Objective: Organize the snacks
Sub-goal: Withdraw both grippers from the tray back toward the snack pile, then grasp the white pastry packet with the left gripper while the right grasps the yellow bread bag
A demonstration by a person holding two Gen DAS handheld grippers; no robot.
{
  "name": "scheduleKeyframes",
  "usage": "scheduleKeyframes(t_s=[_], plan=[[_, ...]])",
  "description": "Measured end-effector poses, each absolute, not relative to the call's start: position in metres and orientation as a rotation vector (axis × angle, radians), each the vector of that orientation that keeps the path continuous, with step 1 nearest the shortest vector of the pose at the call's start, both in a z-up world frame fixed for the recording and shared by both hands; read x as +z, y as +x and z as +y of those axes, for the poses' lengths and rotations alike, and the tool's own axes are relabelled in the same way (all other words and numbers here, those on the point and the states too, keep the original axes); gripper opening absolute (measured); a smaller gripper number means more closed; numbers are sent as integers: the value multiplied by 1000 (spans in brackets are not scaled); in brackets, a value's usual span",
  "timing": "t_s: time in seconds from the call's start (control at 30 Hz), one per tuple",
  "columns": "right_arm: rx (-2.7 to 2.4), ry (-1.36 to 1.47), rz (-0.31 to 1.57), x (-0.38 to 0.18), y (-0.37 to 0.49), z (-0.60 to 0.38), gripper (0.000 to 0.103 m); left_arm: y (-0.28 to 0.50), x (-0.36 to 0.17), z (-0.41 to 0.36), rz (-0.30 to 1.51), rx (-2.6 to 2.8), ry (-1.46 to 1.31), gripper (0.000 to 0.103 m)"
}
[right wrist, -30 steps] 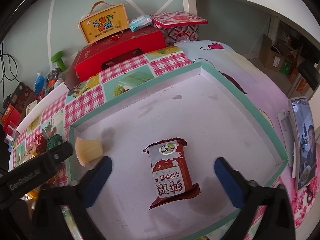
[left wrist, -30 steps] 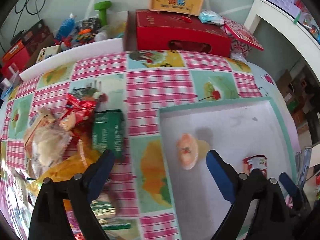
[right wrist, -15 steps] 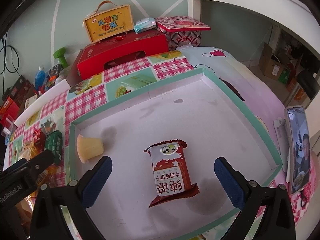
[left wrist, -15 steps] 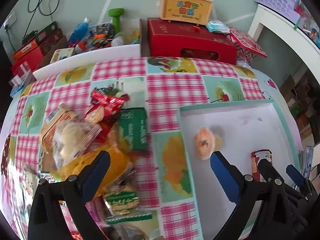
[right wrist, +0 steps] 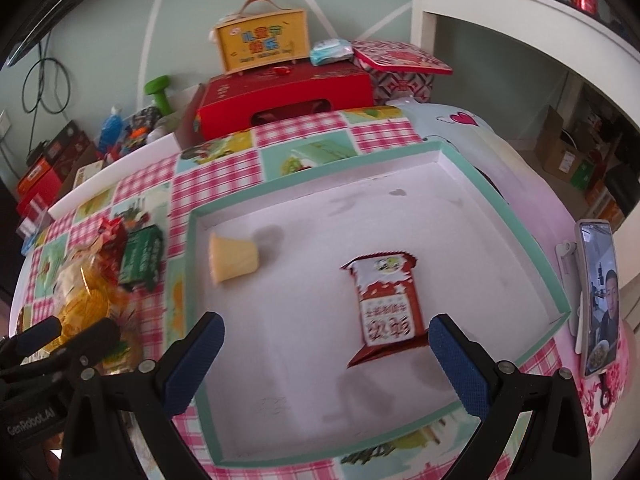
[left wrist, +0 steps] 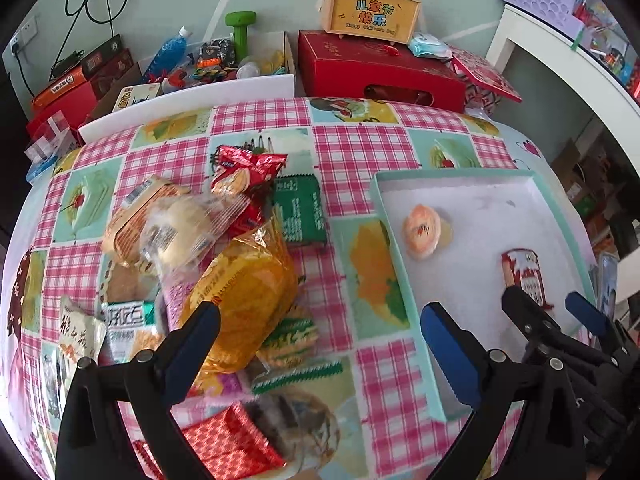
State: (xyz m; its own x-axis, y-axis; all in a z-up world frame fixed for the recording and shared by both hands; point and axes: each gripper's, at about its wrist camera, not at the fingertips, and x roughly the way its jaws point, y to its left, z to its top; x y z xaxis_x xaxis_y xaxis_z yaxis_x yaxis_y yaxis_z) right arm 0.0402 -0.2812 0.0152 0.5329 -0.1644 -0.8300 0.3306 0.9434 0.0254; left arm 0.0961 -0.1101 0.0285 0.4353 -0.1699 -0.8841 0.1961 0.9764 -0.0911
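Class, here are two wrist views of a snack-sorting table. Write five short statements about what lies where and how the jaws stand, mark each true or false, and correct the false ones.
1. The tray holds exactly two snacks. True: a jelly cup and a red-and-white packet.
2. The jelly cup stands upright. False: it lies on its side.
3. The left gripper is shut on the orange bag. False: its jaws stand open and empty, above the bag.
4. The green packet lies inside the tray. False: it lies on the checked tablecloth, left of the tray.
5. The right gripper has open, empty jaws. True.
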Motion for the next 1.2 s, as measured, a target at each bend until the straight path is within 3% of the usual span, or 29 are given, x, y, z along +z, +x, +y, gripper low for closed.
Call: scheduleKeyframes(t_s=[0.63,1.2], plan=[[-43,189,976,17,39,-200,103,64,20,11,1119,-74,-217,100],[59,191,968,17,64,-154,103,92,21,75,1132,7,-188,100]])
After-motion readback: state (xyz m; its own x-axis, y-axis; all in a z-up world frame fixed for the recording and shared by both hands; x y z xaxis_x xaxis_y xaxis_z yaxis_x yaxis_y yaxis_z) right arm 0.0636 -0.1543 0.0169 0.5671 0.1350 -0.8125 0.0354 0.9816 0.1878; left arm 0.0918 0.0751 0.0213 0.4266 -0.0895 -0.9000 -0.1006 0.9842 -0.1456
